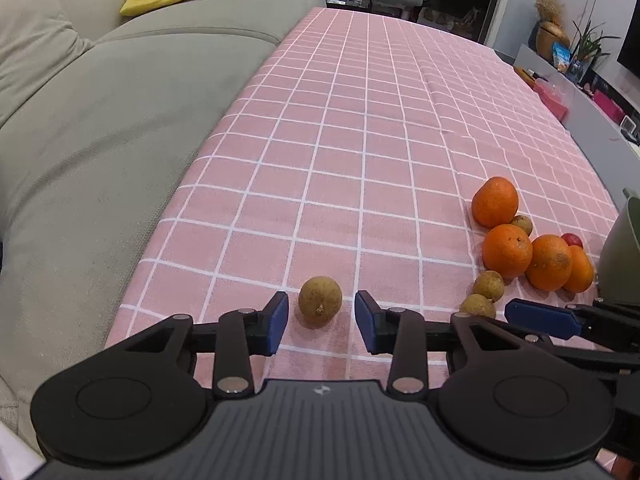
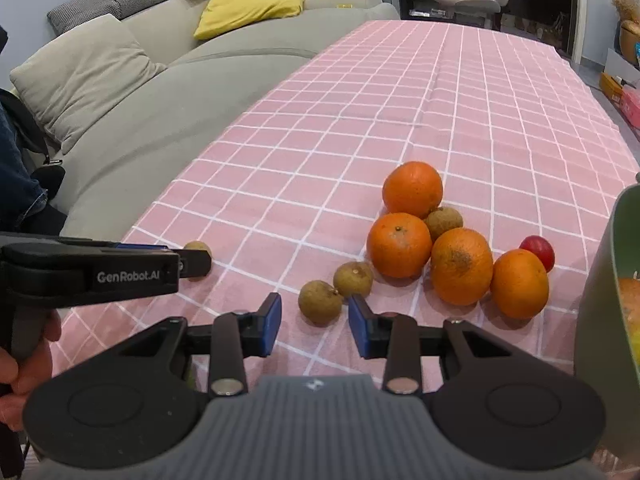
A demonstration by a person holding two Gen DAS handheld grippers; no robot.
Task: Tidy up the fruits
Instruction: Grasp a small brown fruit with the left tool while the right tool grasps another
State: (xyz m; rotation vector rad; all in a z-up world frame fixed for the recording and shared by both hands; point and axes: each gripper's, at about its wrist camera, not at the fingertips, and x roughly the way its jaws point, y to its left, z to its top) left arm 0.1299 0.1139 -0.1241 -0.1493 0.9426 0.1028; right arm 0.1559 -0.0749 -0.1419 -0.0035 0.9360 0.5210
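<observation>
Showing only on the right wrist, a hand (image 2: 24, 364) grips the left hand-held gripper (image 2: 196, 258).

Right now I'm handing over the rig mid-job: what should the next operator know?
Left gripper: open, straddling a lone longan without touching it.
Right gripper: open, just short of the nearest longan by the pile.
On the tablecloth: four oranges, more longans, one small red fruit.
Green bowl at right already holds some fruit.
Left: sort the rest.

cut off: tall sage-green plastic container (image 2: 600, 320), right edge | half hidden: small brown round longan (image 2: 197, 246) behind black left gripper (image 2: 192, 258)
</observation>
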